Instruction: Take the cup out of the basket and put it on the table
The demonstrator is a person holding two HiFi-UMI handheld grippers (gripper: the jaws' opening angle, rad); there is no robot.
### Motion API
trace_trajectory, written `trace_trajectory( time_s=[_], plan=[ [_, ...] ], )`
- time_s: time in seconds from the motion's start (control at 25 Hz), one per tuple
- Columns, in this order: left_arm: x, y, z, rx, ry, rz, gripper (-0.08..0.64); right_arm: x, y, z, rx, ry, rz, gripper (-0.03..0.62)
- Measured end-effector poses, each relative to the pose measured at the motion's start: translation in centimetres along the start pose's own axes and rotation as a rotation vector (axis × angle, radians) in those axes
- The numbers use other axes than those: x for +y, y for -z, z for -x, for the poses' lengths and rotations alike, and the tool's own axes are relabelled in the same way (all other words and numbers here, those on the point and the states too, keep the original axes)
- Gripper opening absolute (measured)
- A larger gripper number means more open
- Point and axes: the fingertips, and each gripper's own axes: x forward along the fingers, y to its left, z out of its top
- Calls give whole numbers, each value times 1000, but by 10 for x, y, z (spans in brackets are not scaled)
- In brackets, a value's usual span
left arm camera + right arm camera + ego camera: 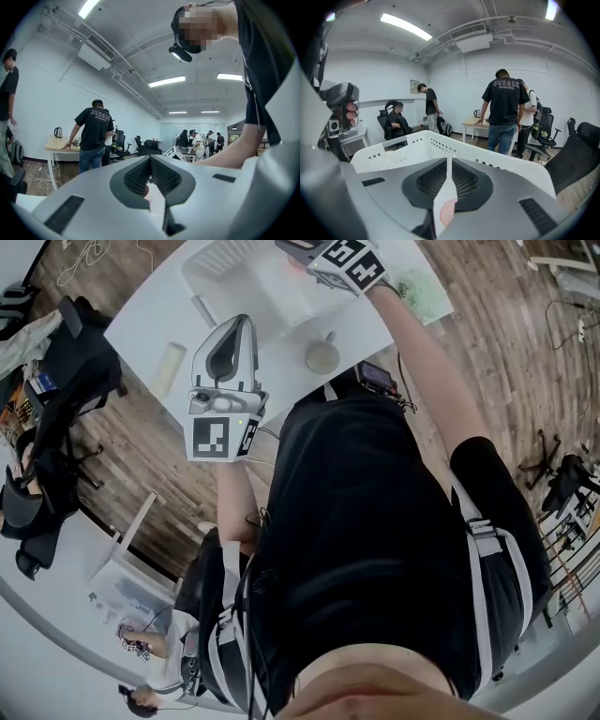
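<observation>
A pale cup (pixel 322 356) with a small handle stands on the white table (pixel 150 329), just outside the near wall of the white basket (pixel 246 279). My left gripper (pixel 244 322) is raised well above the table, left of the cup, its jaws shut on nothing. In the left gripper view it (pixel 150 160) points out at the room and ceiling. My right gripper (pixel 330 251) hovers over the basket's right end, partly cut off by the frame. In the right gripper view its jaws (pixel 449 161) are shut and empty, with the perforated basket rim (pixel 497 157) just beyond them.
A pale cylinder (pixel 170 367) lies near the table's left edge. A green patterned sheet (pixel 427 292) lies at the right, and a black device (pixel 375 378) sits by the near edge. Office chairs (pixel 66 381) stand left of the table. Several people stand in the room.
</observation>
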Motion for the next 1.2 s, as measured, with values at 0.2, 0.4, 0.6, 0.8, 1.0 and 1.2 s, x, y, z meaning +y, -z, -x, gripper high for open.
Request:
trace_trajectory(
  time_s=[0.2,0.4,0.6,0.8,1.0,1.2],
  plan=[
    [5,3,-7,4,3,6,18,-6,27,-17,145,-35,-31,54],
    [12,3,-8,6,2,14,18,-3,55,-28,308,-83,-40,70],
    [16,4,-14,8,6,20,18,-2,93,-34,413,-98,-16,95],
    [21,4,-20,12,12,27,18,-5,104,-37,448,-98,-15,109],
    [21,8,-27,19,18,32,18,7,112,-49,434,-157,-10,110],
    [21,12,-29,24,22,34,18,-2,119,-45,457,-111,-12,110]
  ],
)
